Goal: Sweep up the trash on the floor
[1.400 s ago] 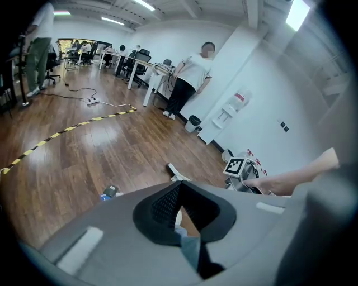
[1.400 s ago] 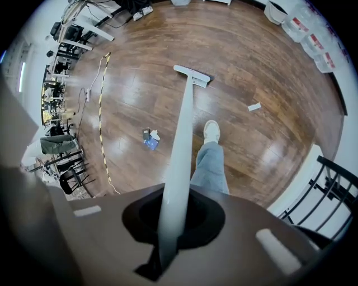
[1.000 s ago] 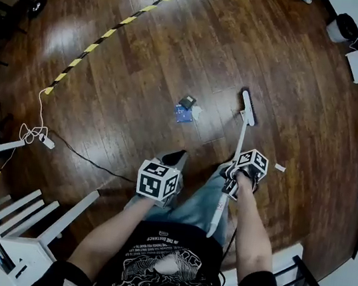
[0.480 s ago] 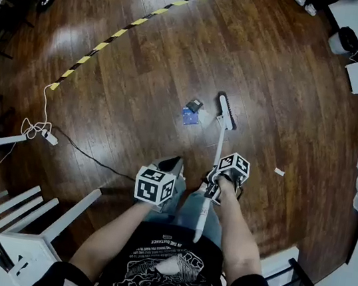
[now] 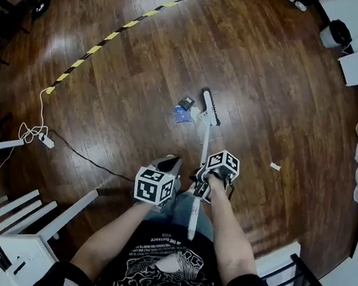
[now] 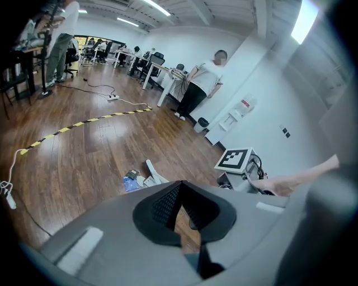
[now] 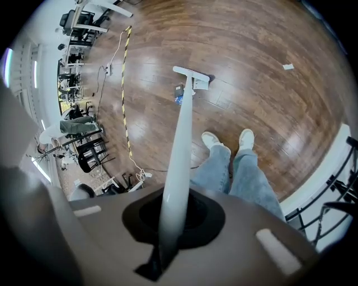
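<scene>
— Broom (image 5: 205, 146) first: where does it stand?

— Upright in front of the person, its white handle running down through the right gripper (image 5: 204, 178). The right gripper view shows those jaws closed around the handle, with the person's white shoes (image 7: 225, 139) on the floor beyond.

— And the head of it?

— Down on the wooden floor (image 5: 144, 66), just to the right of the trash (image 5: 184, 109). That is a small heap made of a blue wrapper, a dark piece and a white bit. The white bit lies hard against the bristles; I cannot tell whether they touch.

— Anything lying further off?

— One white scrap (image 5: 274, 166), well apart to the right, alone on the boards.

— What about the left gripper (image 5: 171, 164)?

— It hangs low beside the right one, pointing forward at the floor. In its own view the jaws meet at the tips with nothing between them, and the heap and broom head show past them.

— Anything else on the floor?

— Yellow-and-black tape (image 5: 116, 31) runs slantwise across it, far beyond the heap.
</scene>
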{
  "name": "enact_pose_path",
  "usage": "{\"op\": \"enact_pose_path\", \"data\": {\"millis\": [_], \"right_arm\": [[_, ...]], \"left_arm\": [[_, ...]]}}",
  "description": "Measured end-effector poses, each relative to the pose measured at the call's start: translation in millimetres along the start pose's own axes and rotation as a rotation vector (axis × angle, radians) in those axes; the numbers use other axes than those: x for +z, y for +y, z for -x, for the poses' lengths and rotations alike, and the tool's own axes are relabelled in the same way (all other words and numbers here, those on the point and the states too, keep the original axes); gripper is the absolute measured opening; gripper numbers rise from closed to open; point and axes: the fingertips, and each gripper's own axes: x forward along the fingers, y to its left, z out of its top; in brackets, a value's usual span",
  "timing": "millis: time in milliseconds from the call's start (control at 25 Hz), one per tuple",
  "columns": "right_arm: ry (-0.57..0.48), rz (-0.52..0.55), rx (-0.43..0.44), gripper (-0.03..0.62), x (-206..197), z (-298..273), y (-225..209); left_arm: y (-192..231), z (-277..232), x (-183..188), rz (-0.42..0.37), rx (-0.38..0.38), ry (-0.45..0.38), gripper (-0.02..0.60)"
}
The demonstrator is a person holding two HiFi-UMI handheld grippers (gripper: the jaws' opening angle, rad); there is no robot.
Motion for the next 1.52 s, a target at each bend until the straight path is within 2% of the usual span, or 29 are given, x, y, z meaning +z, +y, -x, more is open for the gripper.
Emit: {"op": "enact_pose_path", "data": {"millis": [120, 240, 400, 520, 800, 1040, 1280, 1520], "right_arm": [[-0.010, 0.004, 0.025, 0.000, -6, 13, -13], [-0.037, -0.016, 0.093, 0.000, -11, 32, -23], [-0.106, -0.065, 0.172, 0.000, -11, 65, -46], [-0.158, -0.085, 0.194, 0.000, -1, 97, -78], [-0.269, -0.101, 0.088, 0.000, 13, 171, -210], [-0.346, -0.187, 0.046, 0.000, 27, 222, -315], [-0.358, -0.309, 0.002, 0.000, 41, 242, -403], [-0.318, -0.408, -0.040, 0.000, 41, 229, -451]], "left_arm": [[-19, -7, -6, -0.021, -0.008, 0.009, 0.005], [-45, -20, -7, -0.056, -0.031, 0.025, 0.005], [-93, -43, -8, -0.141, -0.094, 0.060, 0.005], [-136, -62, -12, -0.196, -0.139, 0.079, 0.005], [-229, -96, -52, -0.314, -0.227, 0.165, 0.005], [-280, -116, -77, -0.397, -0.262, 0.218, 0.005], [-293, -123, -77, -0.452, -0.244, 0.231, 0.005], [-275, -116, -84, -0.455, -0.209, 0.246, 0.005]]}}
